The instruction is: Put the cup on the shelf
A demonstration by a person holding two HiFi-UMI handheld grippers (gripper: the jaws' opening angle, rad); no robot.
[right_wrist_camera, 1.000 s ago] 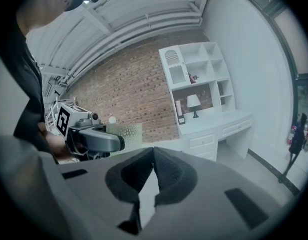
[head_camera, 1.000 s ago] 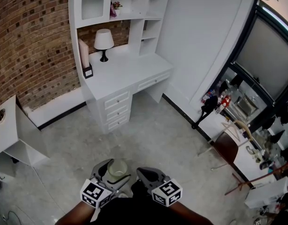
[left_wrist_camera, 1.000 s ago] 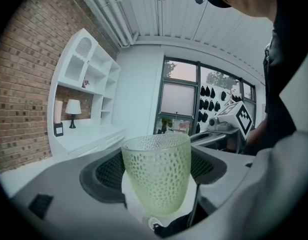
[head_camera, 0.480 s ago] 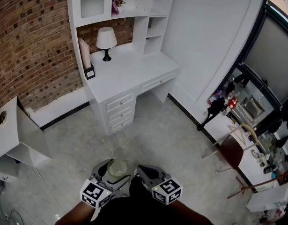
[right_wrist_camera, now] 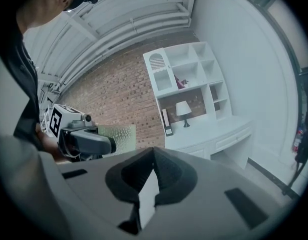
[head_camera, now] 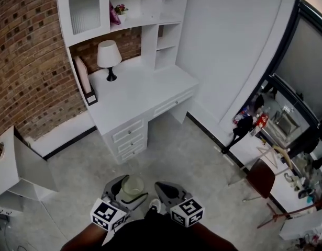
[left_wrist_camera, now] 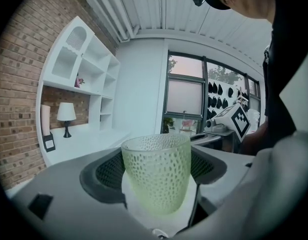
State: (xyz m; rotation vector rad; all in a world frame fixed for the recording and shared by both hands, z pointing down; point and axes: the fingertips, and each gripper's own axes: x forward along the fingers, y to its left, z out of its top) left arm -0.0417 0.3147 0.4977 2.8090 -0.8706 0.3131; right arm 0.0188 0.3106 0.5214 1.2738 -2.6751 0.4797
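A pale green dimpled glass cup (left_wrist_camera: 156,171) stands upright between the jaws of my left gripper (left_wrist_camera: 154,176), which is shut on it. In the head view the cup (head_camera: 132,186) shows low in the frame, in the left gripper (head_camera: 126,190). Beside it my right gripper (head_camera: 162,189) is shut with nothing in it; in the right gripper view its jaws (right_wrist_camera: 152,171) meet. The same view shows the cup (right_wrist_camera: 117,133) off to the left. The white shelf unit (head_camera: 145,14) rises over the white desk (head_camera: 134,93) ahead, some way off across the floor.
A white lamp (head_camera: 108,59) and an upright pink book (head_camera: 83,80) stand on the desk. A small plant (head_camera: 116,12) sits on a shelf. Brick wall at left, a low white cabinet (head_camera: 14,166) at far left, dark chair (head_camera: 257,174) and cluttered table at right.
The view has swung left and a little nearer: the desk and shelf unit sit lower and more to the left. Both grippers hold their places, the cup still gripped.
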